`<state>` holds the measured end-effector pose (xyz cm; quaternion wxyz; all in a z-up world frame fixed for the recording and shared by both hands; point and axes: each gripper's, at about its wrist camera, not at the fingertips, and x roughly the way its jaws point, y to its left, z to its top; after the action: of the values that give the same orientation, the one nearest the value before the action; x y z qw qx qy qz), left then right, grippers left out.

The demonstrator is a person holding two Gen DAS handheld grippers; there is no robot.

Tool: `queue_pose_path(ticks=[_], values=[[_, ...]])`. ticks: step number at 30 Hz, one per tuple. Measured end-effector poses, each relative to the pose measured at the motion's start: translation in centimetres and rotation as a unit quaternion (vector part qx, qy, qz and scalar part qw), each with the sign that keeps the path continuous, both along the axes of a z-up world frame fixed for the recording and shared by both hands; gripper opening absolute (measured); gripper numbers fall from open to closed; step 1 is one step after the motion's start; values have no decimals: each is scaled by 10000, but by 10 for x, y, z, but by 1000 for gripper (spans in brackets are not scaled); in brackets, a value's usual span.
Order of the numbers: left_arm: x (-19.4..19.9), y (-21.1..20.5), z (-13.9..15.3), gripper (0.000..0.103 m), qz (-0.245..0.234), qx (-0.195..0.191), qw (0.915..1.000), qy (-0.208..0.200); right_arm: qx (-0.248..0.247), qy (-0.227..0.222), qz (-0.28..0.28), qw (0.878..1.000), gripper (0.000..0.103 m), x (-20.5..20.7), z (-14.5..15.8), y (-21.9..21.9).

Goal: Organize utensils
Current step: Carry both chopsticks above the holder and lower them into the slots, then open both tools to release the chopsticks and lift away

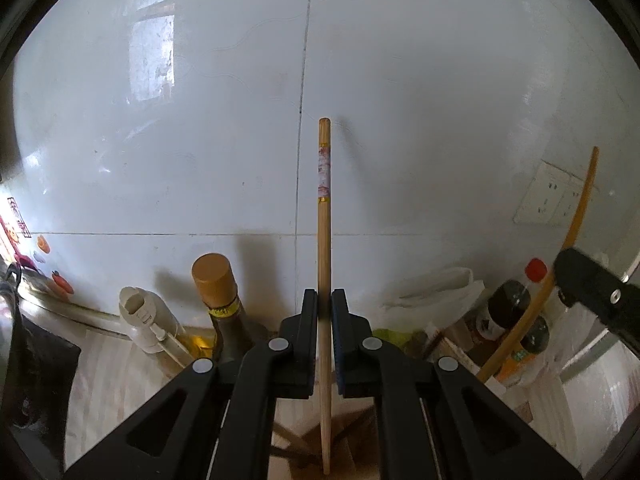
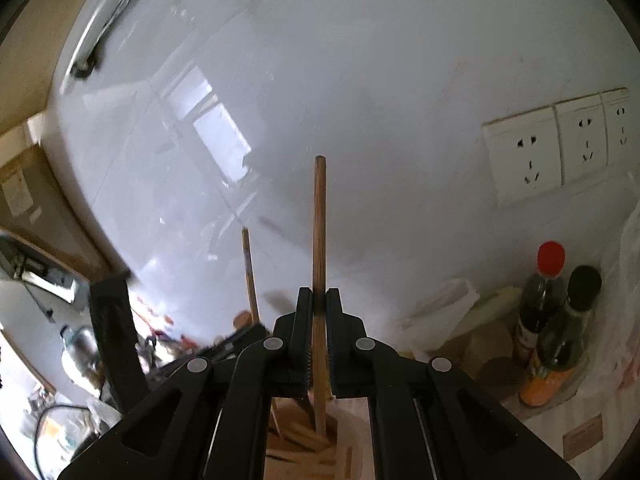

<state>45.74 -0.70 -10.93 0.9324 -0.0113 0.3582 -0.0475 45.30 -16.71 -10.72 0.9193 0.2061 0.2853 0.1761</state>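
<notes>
My left gripper (image 1: pixel 324 300) is shut on a light wooden chopstick (image 1: pixel 324 240) with a patterned band near its top, held upright before the white tiled wall. Its lower end reaches down to a wooden holder (image 1: pixel 340 440) below the jaws. My right gripper (image 2: pixel 319 300) is shut on a darker wooden chopstick (image 2: pixel 319 232), also upright, its lower end in a wooden holder (image 2: pixel 344 460) that has other wooden sticks lying in it. The right gripper (image 1: pixel 592 292) and its chopstick (image 1: pixel 576 224) show at the right edge of the left wrist view. The left gripper's chopstick (image 2: pixel 250 272) shows in the right wrist view.
A brown-capped bottle (image 1: pixel 218 292) and a white bottle (image 1: pixel 148 320) stand left against the wall. A red-capped bottle (image 2: pixel 540 300) and a black-capped bottle (image 2: pixel 568 328) stand right, beside a white plastic bag (image 1: pixel 436 300). Wall sockets (image 2: pixel 552 148) are at the right.
</notes>
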Motion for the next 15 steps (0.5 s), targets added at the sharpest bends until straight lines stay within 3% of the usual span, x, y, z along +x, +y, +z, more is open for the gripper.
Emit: queue_pose_path(ticks=[15], values=[[-50,5,12,5,-250,-60,9993,286,-265,402,609,9970,7,-24,-5,16]])
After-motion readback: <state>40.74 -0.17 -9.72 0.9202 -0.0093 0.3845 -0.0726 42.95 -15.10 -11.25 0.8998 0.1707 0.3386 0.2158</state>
